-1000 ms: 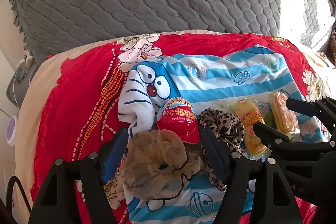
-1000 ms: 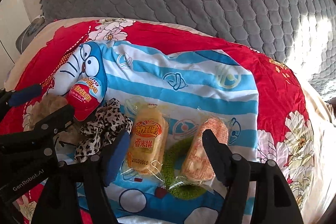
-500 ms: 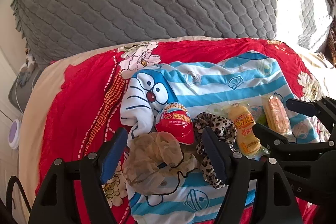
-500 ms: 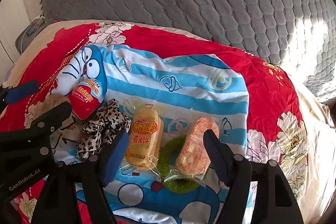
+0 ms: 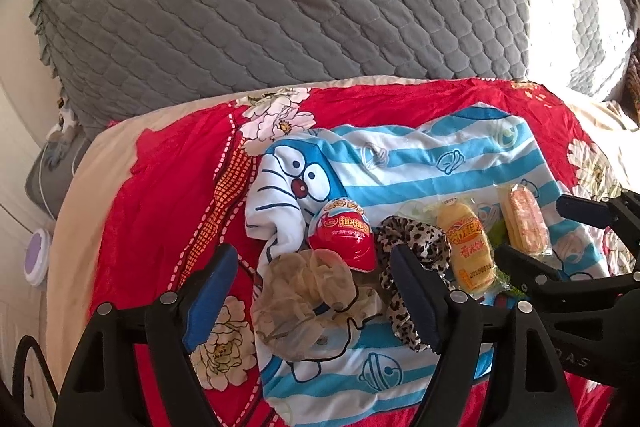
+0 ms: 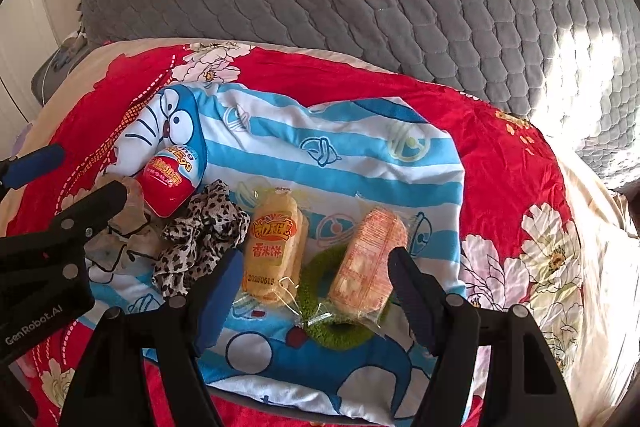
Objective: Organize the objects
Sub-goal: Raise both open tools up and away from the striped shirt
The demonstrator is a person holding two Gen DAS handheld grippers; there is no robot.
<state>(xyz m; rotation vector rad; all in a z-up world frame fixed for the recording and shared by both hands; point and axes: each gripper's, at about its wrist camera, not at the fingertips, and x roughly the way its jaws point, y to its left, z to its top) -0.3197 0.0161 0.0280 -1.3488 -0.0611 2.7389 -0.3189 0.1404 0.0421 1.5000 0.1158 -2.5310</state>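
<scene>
Two grippers hang over the striped cloth (image 6: 352,131), and neither has anything in it. The left gripper (image 5: 312,295) stands wide apart and is opening further above the beige scrunchie (image 5: 308,295), which lies between its fingers untouched. The right gripper (image 6: 316,291) is also apart and opening, straddling the yellow snack (image 6: 276,247), the green ring (image 6: 336,311) and the orange snack (image 6: 368,263), with no pad pressing on any of them.

As I read it, this is the choosing stage: each hand lining up on one item. To do it well, I'd narrow the right gripper's aim to a single packet, since its span now takes in both, and the orange snack lies partly on the green ring, so a careless pinch could drag the ring along. Grip a packet across its short width, on the firm body, not the crinkly end seals.

Both packets lie flat on the cloth, long axes running roughly away from the right camera, the orange one tilted a little rightward at its far end. The egg (image 6: 170,183) rests just beside the leopard scrunchie (image 6: 200,231), its narrow end pointing up and away.
</scene>
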